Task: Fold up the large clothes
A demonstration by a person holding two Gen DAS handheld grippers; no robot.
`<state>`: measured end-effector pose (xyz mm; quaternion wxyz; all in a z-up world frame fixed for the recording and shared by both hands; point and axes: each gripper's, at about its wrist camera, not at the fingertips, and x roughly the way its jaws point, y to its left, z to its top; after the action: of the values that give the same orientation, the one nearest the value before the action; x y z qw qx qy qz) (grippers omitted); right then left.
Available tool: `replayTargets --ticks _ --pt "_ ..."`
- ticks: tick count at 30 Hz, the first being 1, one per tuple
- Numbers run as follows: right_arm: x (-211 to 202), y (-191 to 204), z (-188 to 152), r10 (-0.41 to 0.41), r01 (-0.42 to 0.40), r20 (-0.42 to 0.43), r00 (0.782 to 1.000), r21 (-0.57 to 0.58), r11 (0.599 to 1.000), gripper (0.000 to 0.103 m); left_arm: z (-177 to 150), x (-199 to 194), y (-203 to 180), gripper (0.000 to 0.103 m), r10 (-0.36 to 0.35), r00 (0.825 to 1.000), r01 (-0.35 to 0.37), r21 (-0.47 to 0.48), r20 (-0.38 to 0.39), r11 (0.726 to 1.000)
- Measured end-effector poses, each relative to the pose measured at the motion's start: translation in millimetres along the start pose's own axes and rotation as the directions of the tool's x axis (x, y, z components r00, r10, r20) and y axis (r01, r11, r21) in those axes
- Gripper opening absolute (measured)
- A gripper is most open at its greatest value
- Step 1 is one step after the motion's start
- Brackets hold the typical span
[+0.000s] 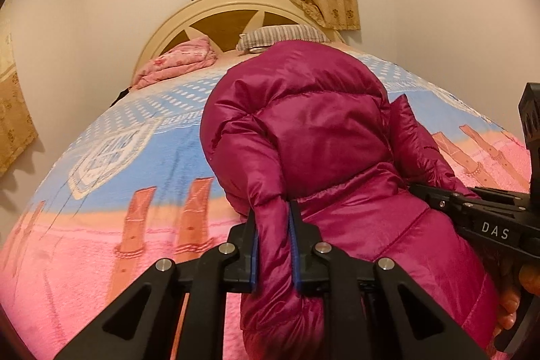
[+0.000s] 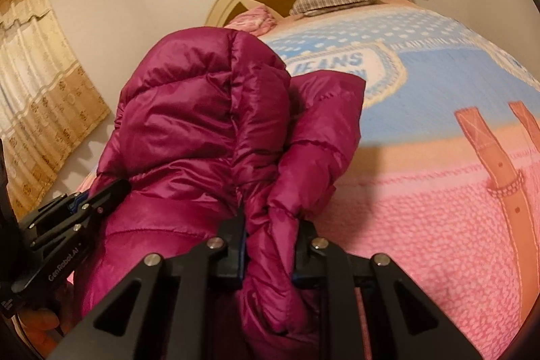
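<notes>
In the left wrist view, the left gripper (image 1: 274,237) pinches a puffy fold of the magenta jacket (image 1: 303,130) between its blue pads, the fabric bulging above and below the jaws. The jacket rises from the bed (image 1: 84,225) as a hump, its far end toward the pillow (image 1: 280,34) and headboard (image 1: 216,19). The right gripper (image 1: 422,193) shows at the right edge, its tips buried in the jacket's side. In the right wrist view, the right gripper (image 2: 271,233) is closed on a twisted roll of the jacket (image 2: 189,110), a sleeve-like part that leans right of the main body; the left gripper (image 2: 101,196) bites the jacket's left side. The step in hand looks like lifting the near end to fold it over. To do it well, both hands should likely rise evenly and carry the edge toward the pillow in one line, keeping the slippery shell taut between them so the padding does not slide out or bunch.
</notes>
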<state>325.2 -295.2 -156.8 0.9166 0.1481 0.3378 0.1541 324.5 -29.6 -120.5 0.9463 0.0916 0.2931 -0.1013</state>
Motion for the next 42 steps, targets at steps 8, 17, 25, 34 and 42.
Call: replayTargets --ticks 8,17,25,34,42 --pt "9.8 37.5 4.4 0.037 -0.038 -0.012 0.999 -0.057 0.998 0.021 -12.9 -20.8 42.4 0.013 0.037 0.999 -0.037 -0.067 0.001 0.997" --pt "26.2 76.5 0.1 0.082 -0.087 -0.043 0.996 -0.118 0.989 0.021 -32.1 -39.5 83.8 0.013 0.082 0.997 -0.082 -0.131 -0.005 0.988" --pt "37.2 102.7 -3.4 0.112 -0.123 -0.076 0.991 -0.162 0.979 0.021 -47.3 -48.8 112.9 0.013 0.113 0.993 -0.114 -0.173 -0.020 0.978" --pt "54.7 126.6 -8.8 0.147 -0.166 -0.113 0.983 -0.190 0.968 0.021 -60.7 -55.3 142.9 0.012 0.147 0.989 -0.151 -0.220 -0.036 0.964" --pt "67.0 150.7 -11.8 0.176 -0.206 -0.146 0.974 -0.226 0.952 0.021 -77.6 -62.2 167.9 0.012 0.184 0.981 -0.193 -0.243 -0.061 0.951"
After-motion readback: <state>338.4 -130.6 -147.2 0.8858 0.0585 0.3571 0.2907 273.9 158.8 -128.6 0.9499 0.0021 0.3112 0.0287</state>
